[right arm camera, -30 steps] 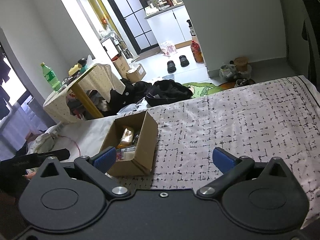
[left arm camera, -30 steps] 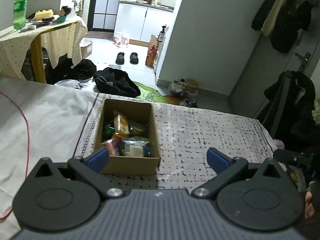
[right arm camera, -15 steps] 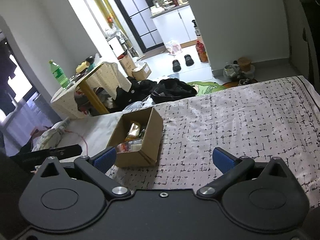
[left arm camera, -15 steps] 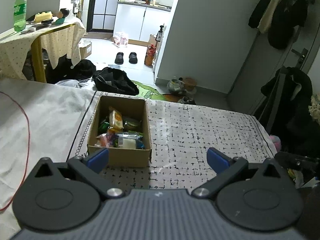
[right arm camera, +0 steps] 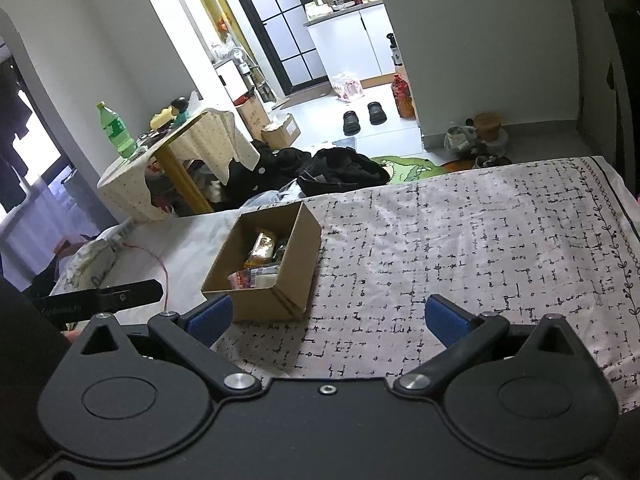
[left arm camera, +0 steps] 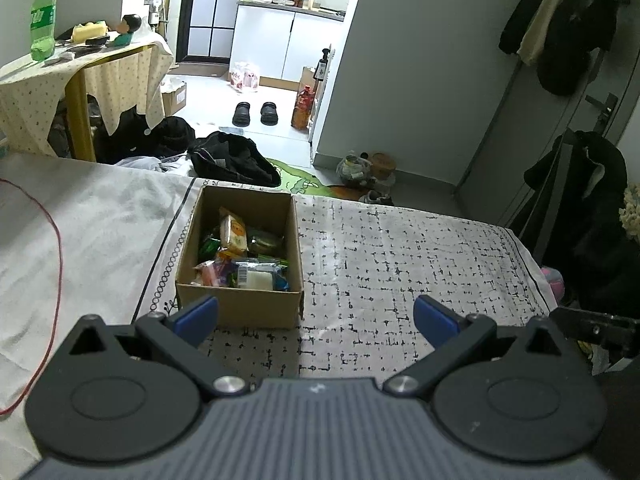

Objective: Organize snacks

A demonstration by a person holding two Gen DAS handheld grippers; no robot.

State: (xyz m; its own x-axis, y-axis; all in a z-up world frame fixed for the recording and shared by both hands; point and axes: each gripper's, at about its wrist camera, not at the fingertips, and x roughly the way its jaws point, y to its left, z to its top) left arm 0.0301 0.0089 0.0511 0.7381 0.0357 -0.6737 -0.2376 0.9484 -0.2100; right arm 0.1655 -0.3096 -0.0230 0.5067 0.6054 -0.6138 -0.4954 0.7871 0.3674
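A brown cardboard box (left arm camera: 240, 308) stands on the patterned bedsheet (left arm camera: 400, 256), open at the top and holding several snack packets (left arm camera: 234, 232). It also shows in the right wrist view (right arm camera: 296, 264), with the snack packets (right arm camera: 262, 246) inside. My left gripper (left arm camera: 316, 318) is open and empty, hovering just in front of the box's near wall. My right gripper (right arm camera: 328, 318) is open and empty, to the right of and behind the box.
A red cable (left arm camera: 56, 240) lies across the plain white sheet on the left. Beyond the bed's far edge are black bags (left arm camera: 236, 160), slippers (left arm camera: 256, 114) and a cloth-covered table (left arm camera: 80, 68) with a green bottle (left arm camera: 42, 20). Coats hang at the right.
Both grippers have pulled back and away from the box, which now looks smaller and farther. Both stay open and empty. The box has not moved.
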